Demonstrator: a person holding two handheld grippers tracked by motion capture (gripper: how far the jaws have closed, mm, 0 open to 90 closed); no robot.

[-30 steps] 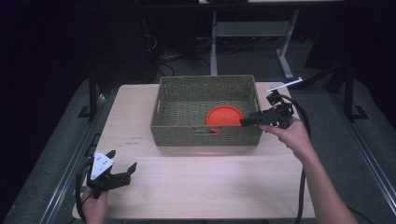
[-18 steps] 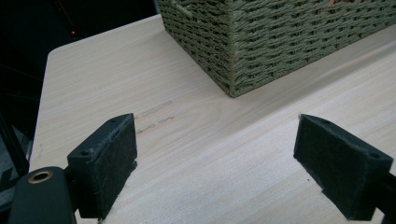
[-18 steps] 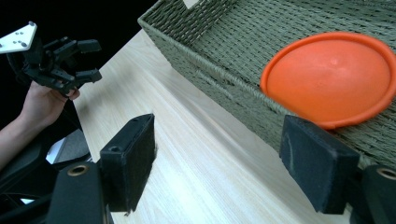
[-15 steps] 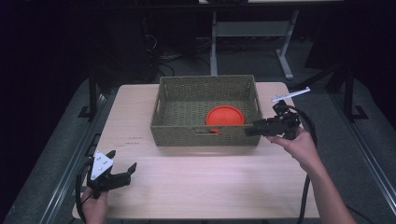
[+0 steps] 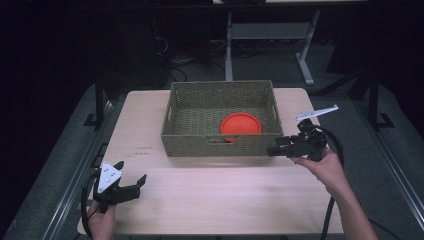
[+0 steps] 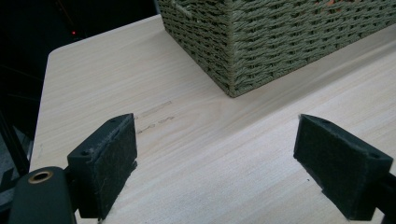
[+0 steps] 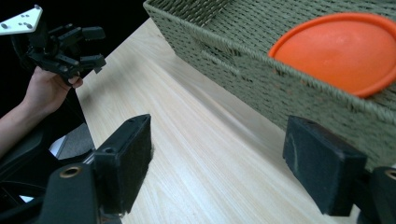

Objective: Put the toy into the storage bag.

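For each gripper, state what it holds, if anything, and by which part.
Nothing is held. The left gripper and the right gripper both stand open over bare table; the orange disc lies in the basket.

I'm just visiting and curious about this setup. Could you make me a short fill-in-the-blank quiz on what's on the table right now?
1. The orange plate lies inside the woven ____.
2. The basket stands on a ____ table.
3. The right gripper holds nothing; its jaws are ____.
4. The left gripper is near the table's ____ left corner in the high view.

Missing words: basket; wooden; open; front
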